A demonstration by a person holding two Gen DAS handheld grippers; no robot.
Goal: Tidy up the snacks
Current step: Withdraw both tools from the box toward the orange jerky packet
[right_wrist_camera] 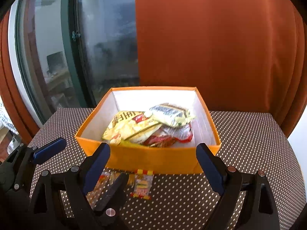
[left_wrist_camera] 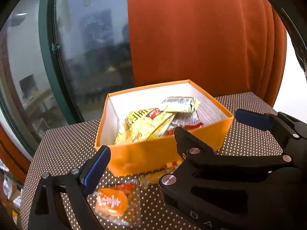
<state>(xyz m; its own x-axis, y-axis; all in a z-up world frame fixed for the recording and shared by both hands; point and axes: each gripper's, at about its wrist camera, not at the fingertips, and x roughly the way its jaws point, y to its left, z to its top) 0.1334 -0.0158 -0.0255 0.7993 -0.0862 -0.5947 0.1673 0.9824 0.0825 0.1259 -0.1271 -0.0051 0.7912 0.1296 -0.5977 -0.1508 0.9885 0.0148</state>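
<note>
An open orange box (left_wrist_camera: 153, 154) (right_wrist_camera: 153, 160) stands on the dotted table. Inside lie a yellow snack bag (left_wrist_camera: 145, 127) (right_wrist_camera: 130, 127), a silvery-yellow packet (left_wrist_camera: 179, 103) (right_wrist_camera: 168, 115) and a red packet (right_wrist_camera: 180, 134). In front of the box lie a clear packet with an orange sweet (left_wrist_camera: 115, 203) and a small burger-candy packet (right_wrist_camera: 142, 186). My left gripper (left_wrist_camera: 153, 163) (right_wrist_camera: 94, 158) is open and empty above these loose packets. The right gripper (right_wrist_camera: 152, 153) (left_wrist_camera: 209, 124) is open and empty before the box's front wall. The two overlap, and the left gripper's right finger is hidden in its own view.
A brown cloth with white dots (left_wrist_camera: 67, 143) (right_wrist_camera: 249, 143) covers the table. Behind the box hang an orange curtain (left_wrist_camera: 191, 38) and a dark-framed window (left_wrist_camera: 86, 48). The table's left edge drops off near clutter (left_wrist_camera: 9, 187).
</note>
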